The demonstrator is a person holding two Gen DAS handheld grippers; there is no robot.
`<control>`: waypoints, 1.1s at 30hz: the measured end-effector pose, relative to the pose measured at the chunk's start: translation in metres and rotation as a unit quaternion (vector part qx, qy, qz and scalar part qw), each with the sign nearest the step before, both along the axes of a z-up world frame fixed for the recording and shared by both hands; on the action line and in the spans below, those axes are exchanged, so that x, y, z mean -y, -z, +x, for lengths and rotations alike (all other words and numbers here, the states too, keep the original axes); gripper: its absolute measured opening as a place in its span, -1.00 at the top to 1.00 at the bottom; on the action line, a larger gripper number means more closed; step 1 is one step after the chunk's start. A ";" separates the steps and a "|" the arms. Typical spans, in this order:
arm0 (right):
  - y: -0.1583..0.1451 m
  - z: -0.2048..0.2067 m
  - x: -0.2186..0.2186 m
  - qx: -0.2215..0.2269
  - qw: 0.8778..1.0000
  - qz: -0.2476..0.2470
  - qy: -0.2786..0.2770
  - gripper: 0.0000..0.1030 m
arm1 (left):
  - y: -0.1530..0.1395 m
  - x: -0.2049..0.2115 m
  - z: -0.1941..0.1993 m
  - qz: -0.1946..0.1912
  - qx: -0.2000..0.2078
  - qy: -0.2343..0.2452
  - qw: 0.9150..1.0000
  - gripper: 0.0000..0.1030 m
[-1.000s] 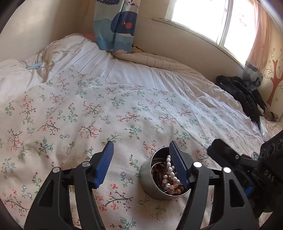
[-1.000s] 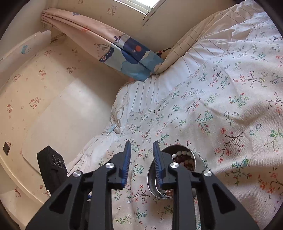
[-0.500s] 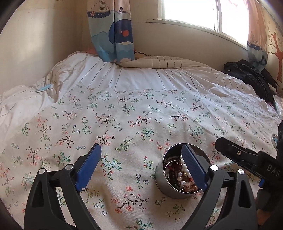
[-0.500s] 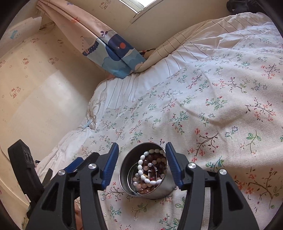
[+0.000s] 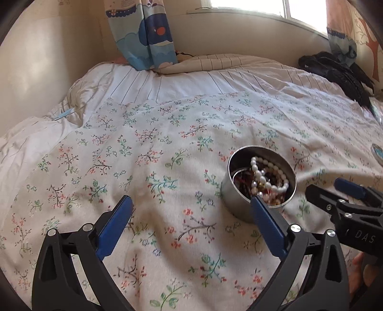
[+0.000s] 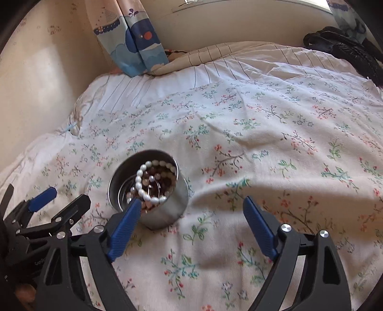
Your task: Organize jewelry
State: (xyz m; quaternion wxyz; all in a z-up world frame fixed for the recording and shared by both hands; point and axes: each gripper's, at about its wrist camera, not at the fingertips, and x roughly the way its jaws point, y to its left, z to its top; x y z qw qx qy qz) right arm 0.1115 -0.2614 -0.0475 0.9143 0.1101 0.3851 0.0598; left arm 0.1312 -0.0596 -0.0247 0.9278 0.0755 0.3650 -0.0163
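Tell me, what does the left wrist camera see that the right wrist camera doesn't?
Only the left wrist view shows a small round blue-topped object, cut off at the right edge of the floral bedspread; I cannot tell what it is. It also shows the bright window.

Only the right wrist view shows the left gripper from the side, jaws opening with nothing between them.

Both share the round silver metal tin holding a white pearl bracelet and dark beads, the whale-print curtain, and the black bag. The right gripper is opening too, with nothing between its jaws.
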 end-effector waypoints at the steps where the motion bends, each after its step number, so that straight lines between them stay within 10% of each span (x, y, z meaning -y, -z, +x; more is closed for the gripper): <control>1: -0.003 -0.009 0.000 0.002 1.000 -0.011 0.000 -0.76 | -0.001 -0.003 -0.009 0.007 0.002 0.002 1.000 -0.84; 33: -0.054 -0.165 0.007 0.074 0.994 -0.048 0.061 -0.86 | -0.032 -0.043 -0.146 -0.015 0.011 0.020 1.000 -0.85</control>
